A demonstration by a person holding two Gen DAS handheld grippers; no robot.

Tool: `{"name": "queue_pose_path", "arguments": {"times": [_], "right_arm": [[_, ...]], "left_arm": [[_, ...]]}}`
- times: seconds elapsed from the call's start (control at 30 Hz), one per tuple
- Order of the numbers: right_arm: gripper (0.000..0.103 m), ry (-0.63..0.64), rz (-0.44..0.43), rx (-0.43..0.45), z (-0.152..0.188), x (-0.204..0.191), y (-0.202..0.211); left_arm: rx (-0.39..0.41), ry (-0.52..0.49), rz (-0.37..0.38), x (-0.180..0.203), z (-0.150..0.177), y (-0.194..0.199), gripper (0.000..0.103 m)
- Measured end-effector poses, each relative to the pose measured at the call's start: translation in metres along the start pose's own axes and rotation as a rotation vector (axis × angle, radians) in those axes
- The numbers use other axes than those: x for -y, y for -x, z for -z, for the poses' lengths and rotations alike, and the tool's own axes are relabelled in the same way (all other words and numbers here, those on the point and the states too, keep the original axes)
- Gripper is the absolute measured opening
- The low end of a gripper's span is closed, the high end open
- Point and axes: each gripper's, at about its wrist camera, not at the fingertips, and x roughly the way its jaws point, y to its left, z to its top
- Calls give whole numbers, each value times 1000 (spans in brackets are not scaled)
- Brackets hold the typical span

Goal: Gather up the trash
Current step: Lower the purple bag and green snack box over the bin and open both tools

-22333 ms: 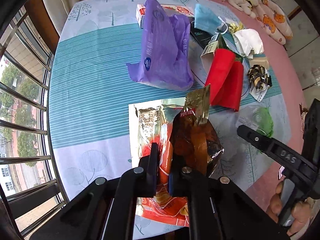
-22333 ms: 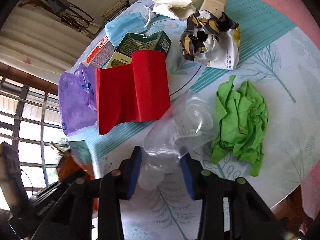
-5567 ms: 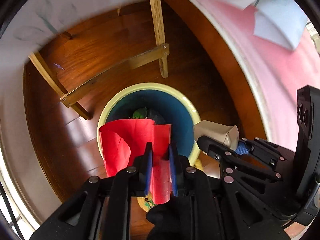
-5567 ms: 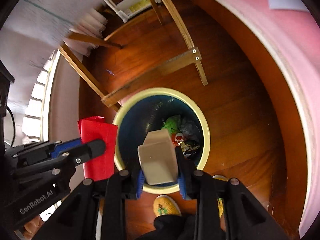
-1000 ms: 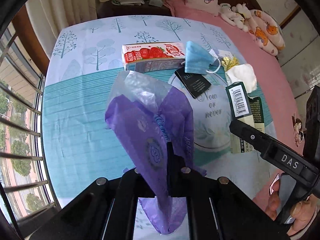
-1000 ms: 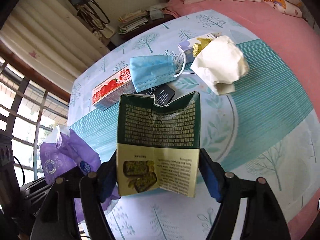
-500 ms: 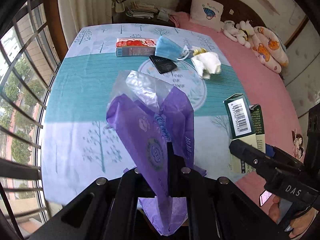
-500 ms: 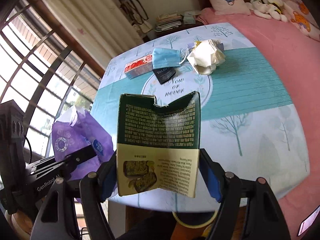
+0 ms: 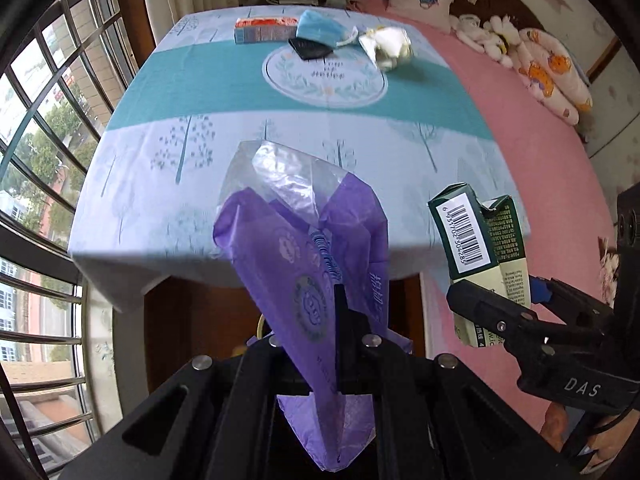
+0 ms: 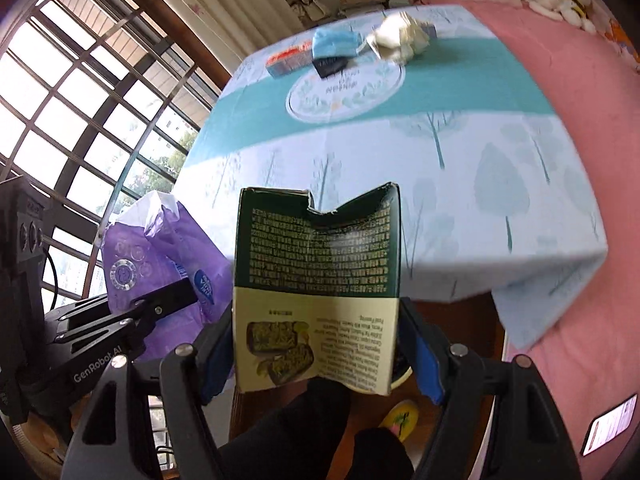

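Both claws have drawn back past the bench's near edge since a moment ago. Left claw [image 9: 338,320] stays clamped on the purple bag [image 9: 316,248]; right claw [image 10: 316,344] stays clamped on the green box [image 10: 320,264]. Both likely go to the bin next. Along the bench's [image 9: 248,92] far edge wait a carton [image 9: 264,30], mask [image 9: 320,32], black packet [image 9: 310,48] and paper wad [image 9: 388,46].

The left hand-held gripper [image 9: 326,320] is clamped on a bag [image 9: 320,240]. The right hand-held gripper [image 10: 316,344] is spread wide around a carton [image 10: 316,280], gripped at both sides.
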Motion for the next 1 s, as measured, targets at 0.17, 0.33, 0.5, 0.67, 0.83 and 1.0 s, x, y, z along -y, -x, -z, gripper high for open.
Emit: {"name": "queue_pose_path", "arguments": {"times": [0.17,0.33,0.5,0.67,0.83,1.0], "right_arm": [[74,-37,-3,-38,31,6,-11],[75,-63,20,-82,65,11,-38],[75,-146,50,-118,99,29,-82],[75,-246,87,-133,135,57,-142],[76,-309,106,-142,167,86,-211],[76,-348,133,-147,192,115,-275]], "left_arm": [[-50,-46,-15,4,26,-9,5],[-107,-66,-6,2,49,-36,5],[-176,-81,21,-7,75,-85,5],[-228,-103,38,-19,99,-155,5],[-259,-143,34,-33,121,-235,5],[-267,-187,26,-42,139,-300,9]]}}
